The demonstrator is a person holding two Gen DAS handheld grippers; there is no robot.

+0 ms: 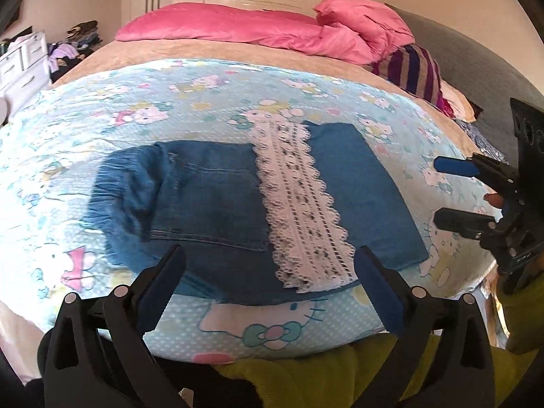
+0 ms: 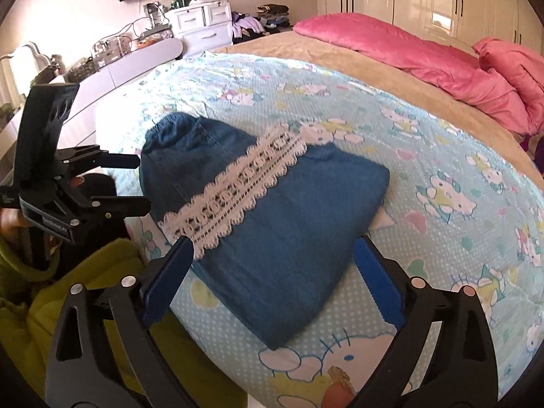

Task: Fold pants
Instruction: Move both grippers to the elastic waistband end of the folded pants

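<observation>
Blue denim pants (image 1: 210, 200) lie folded into a compact stack on the bed's Hello Kitty sheet (image 1: 204, 105), with a white lace band (image 1: 299, 204) across them. They also show in the right wrist view (image 2: 289, 234), lace band (image 2: 231, 190) on top. My left gripper (image 1: 268, 261) is open and empty, just in front of the stack's near edge. My right gripper (image 2: 272, 255) is open and empty, hovering over the stack's near end. Each gripper shows in the other's view: the right (image 1: 448, 190) at the right, the left (image 2: 136, 180) at the left, both open.
Pink duvet and pillows (image 1: 258, 30) lie at the far side of the bed, with a striped cushion (image 1: 411, 68). White drawers (image 2: 200, 23) and a cluttered desk (image 2: 136, 51) stand beyond the bed. A green garment (image 2: 85, 292) is at the bed's near edge.
</observation>
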